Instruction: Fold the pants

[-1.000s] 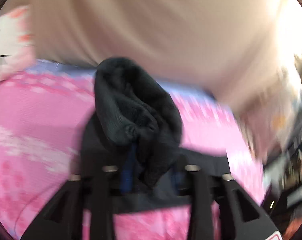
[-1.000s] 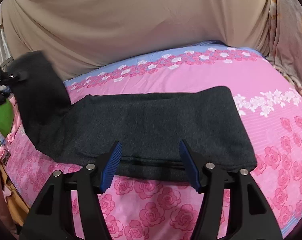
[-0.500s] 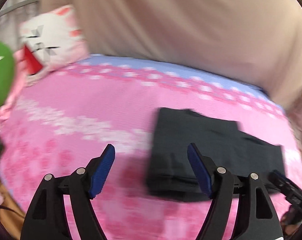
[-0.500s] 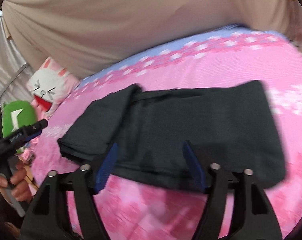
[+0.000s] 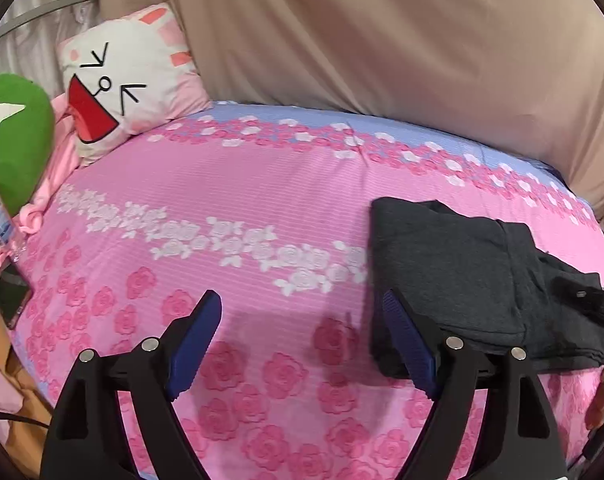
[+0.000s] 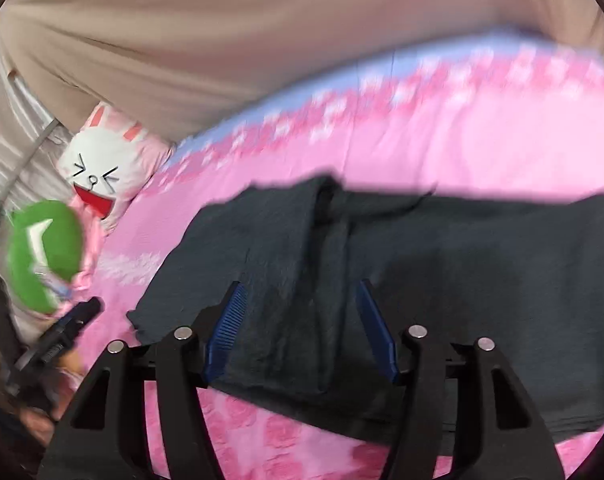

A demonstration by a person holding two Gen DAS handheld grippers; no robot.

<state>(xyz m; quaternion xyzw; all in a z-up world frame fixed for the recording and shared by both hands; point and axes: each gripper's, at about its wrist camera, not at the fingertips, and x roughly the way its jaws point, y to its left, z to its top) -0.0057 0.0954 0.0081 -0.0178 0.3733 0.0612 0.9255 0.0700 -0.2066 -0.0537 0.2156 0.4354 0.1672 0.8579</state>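
Two tools, neither gripping anything. At far left, rabbit pillow [image 5: 130, 76] propped at head of bed [image 5: 230, 184]. Further right, left tool [image 5: 302, 344] spread wide over bare sheet, just beside near edge of pants [image 5: 461, 272]. Pants folded into dark stacked rectangle on bed — probably one more fold or smoothing left. Right tool [image 6: 300, 330] gaping above pants, empty.

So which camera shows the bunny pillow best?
The left wrist view: the bunny pillow is large and sharp there, laughing face clear, leaning by the green cushion. The right wrist view shows it too, but smaller, blurrier and farther off at the bed's left.
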